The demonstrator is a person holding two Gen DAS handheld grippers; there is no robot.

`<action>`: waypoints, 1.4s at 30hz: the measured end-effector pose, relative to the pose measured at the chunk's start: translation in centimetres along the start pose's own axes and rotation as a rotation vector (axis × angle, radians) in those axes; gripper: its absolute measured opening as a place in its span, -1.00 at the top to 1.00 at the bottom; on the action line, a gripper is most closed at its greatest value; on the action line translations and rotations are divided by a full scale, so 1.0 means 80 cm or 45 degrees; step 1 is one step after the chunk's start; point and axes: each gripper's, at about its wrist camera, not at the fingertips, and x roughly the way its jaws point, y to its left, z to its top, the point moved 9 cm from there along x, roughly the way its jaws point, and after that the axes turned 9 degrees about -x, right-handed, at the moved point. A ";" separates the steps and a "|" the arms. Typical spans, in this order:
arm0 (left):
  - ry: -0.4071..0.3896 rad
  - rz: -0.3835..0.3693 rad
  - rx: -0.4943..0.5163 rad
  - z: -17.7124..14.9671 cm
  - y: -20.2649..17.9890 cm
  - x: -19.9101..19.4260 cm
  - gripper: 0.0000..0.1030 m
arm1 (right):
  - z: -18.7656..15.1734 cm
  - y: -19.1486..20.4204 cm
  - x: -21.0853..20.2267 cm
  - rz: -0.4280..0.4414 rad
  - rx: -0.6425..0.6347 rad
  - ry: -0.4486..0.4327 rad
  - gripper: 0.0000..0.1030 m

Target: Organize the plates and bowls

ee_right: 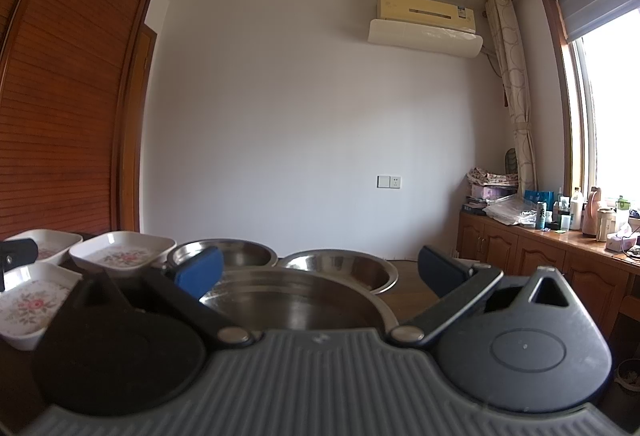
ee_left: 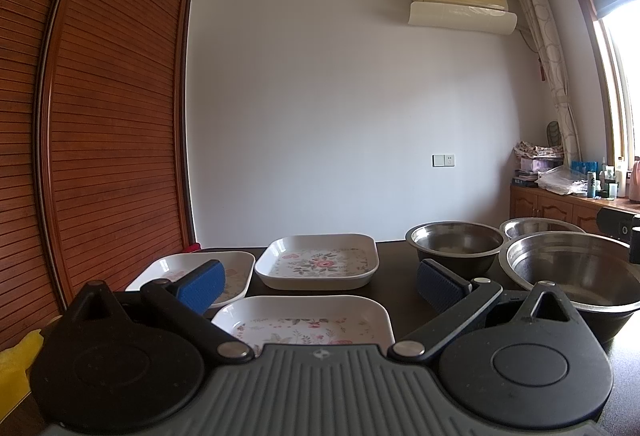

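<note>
Three white square plates with flower prints lie on a dark table: a near plate, a far middle plate and a left plate. Three steel bowls stand to the right: a far bowl, a big near bowl and a back bowl. My left gripper hangs open above the near plate, holding nothing. In the right wrist view my right gripper is open over the big bowl, with the other bowls and plates beyond.
A tall slatted wooden wardrobe stands at the left. A wooden sideboard with bottles and bags runs under the window at the right. A yellow cloth lies at the lower left. The left gripper's body shows at the right wrist view's left edge.
</note>
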 end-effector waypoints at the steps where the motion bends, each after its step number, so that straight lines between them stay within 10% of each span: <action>1: 0.000 0.000 -0.001 0.000 0.000 0.000 -1.00 | 0.000 0.000 0.000 0.001 0.000 0.000 -1.00; 42: -0.004 0.001 -0.003 0.001 0.001 -0.004 -1.00 | 0.001 -0.002 -0.004 -0.002 -0.005 -0.004 -1.00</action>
